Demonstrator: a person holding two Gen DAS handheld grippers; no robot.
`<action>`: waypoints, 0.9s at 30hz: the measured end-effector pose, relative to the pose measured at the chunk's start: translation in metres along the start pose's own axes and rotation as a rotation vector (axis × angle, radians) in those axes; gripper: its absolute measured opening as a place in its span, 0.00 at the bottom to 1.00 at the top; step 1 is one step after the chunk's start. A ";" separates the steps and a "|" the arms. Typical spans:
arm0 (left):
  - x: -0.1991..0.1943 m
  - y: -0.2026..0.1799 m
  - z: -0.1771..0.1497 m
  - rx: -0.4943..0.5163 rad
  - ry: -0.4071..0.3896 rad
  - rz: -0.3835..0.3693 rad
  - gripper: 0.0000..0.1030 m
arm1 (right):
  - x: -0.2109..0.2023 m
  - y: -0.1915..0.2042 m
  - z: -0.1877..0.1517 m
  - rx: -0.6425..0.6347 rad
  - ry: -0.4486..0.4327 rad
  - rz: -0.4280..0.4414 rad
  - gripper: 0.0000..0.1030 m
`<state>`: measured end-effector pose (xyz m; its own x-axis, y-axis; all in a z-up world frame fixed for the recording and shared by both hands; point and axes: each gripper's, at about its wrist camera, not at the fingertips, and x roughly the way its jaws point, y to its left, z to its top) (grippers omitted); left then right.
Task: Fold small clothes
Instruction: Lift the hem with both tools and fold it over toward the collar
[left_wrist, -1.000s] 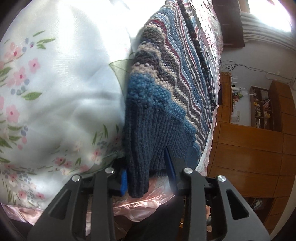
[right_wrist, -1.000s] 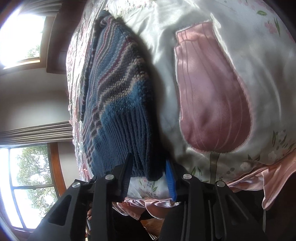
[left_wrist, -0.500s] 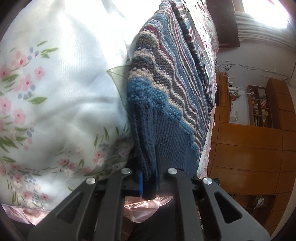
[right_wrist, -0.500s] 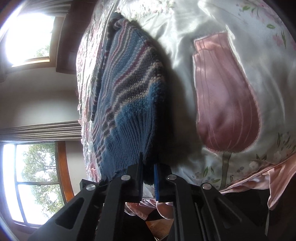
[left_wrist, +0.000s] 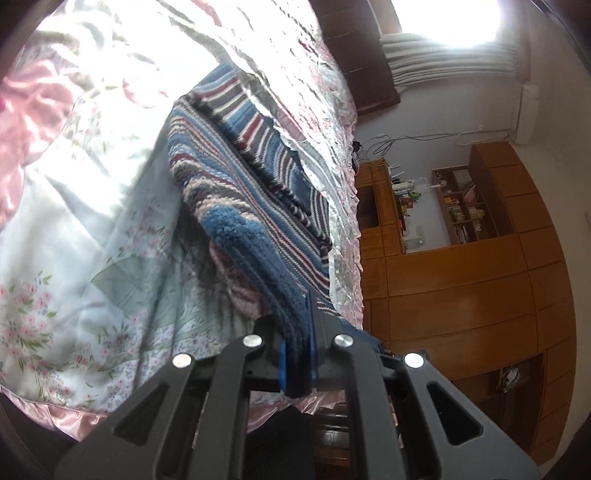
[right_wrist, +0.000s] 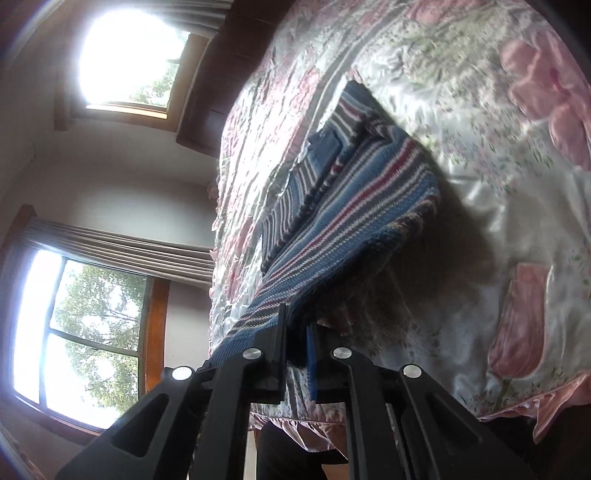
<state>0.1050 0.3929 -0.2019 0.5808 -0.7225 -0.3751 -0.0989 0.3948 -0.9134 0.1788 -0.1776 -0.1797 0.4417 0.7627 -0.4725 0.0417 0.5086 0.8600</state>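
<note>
A small knitted sweater, blue with red, grey and cream stripes, lies partly on a floral satin bedspread. Its ribbed blue hem is lifted off the bed. My left gripper is shut on one hem corner, the dark blue rib pinched between the blue pads. In the right wrist view the same sweater hangs up from the bedspread toward my right gripper, which is shut on the other hem corner. The far part of the sweater with a sleeve still rests on the bed.
The bedspread's pink frilled edge hangs near me. A wooden wardrobe and shelves stand past the bed on one side. Curtained windows fill the wall on the other side.
Both grippers went from open around the hem to shut on it, then rose, lifting the hem end of the sweater off the bedspread.
</note>
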 end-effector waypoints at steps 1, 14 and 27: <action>-0.001 -0.010 0.006 0.018 -0.002 0.000 0.06 | 0.000 0.010 0.008 -0.020 -0.006 -0.002 0.08; 0.033 -0.058 0.115 -0.005 -0.001 0.020 0.06 | 0.038 0.075 0.109 -0.142 -0.042 -0.071 0.08; 0.122 -0.035 0.209 -0.104 0.057 0.172 0.06 | 0.118 0.053 0.191 -0.124 -0.011 -0.194 0.08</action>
<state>0.3480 0.4095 -0.1832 0.5016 -0.6817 -0.5326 -0.2775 0.4563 -0.8454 0.4040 -0.1369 -0.1530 0.4454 0.6417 -0.6243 0.0167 0.6912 0.7224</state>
